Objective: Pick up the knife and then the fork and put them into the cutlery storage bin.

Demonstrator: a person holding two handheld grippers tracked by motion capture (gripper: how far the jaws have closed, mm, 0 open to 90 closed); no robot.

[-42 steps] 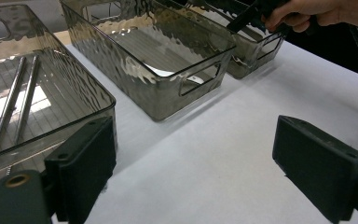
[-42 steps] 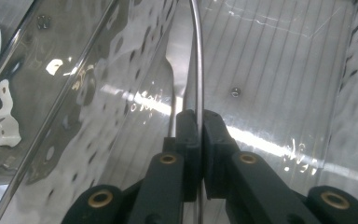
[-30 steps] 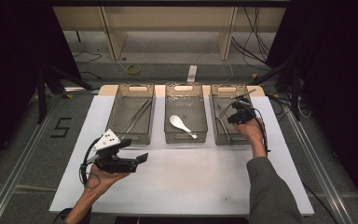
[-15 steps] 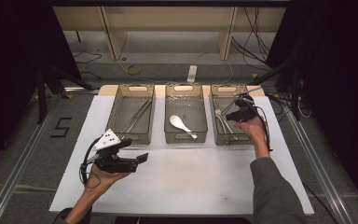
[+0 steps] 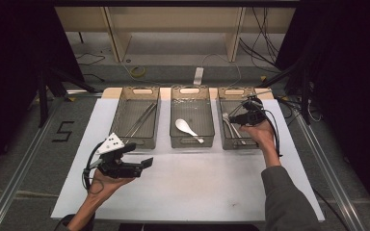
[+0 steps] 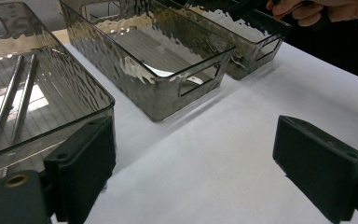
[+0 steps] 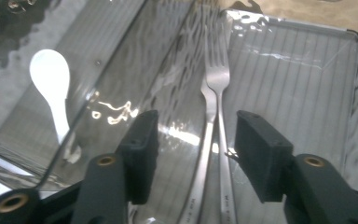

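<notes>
Three smoky clear bins stand in a row on the white sheet. The left bin [image 5: 117, 115] holds metal chopsticks [image 5: 142, 119] [image 6: 14, 100]. A white spoon [image 5: 185, 127] [image 7: 50, 74] lies in the middle bin [image 5: 173, 115]. Two forks [image 5: 231, 127] [image 7: 216, 79] lie flat in the right bin [image 5: 220, 132]. My right gripper [image 5: 233, 119] [image 7: 193, 121] hovers over those forks; its jaws have just been opening and the pads stand apart from the forks below. My left gripper [image 5: 142, 154] [image 6: 191, 135] is open near the table's front left, with nothing between its jaws.
A wooden shelf frame [image 5: 115, 33] and cables [image 5: 137, 72] sit on the floor beyond the table. Metal rails [image 5: 24, 173] run along both sides. White sheet [image 5: 197, 183] stretches in front of the bins, between my two forearms.
The right hand has shifted slightly over the right bin and its jaws look wider apart. The left hand and gripper have stayed where they were.
</notes>
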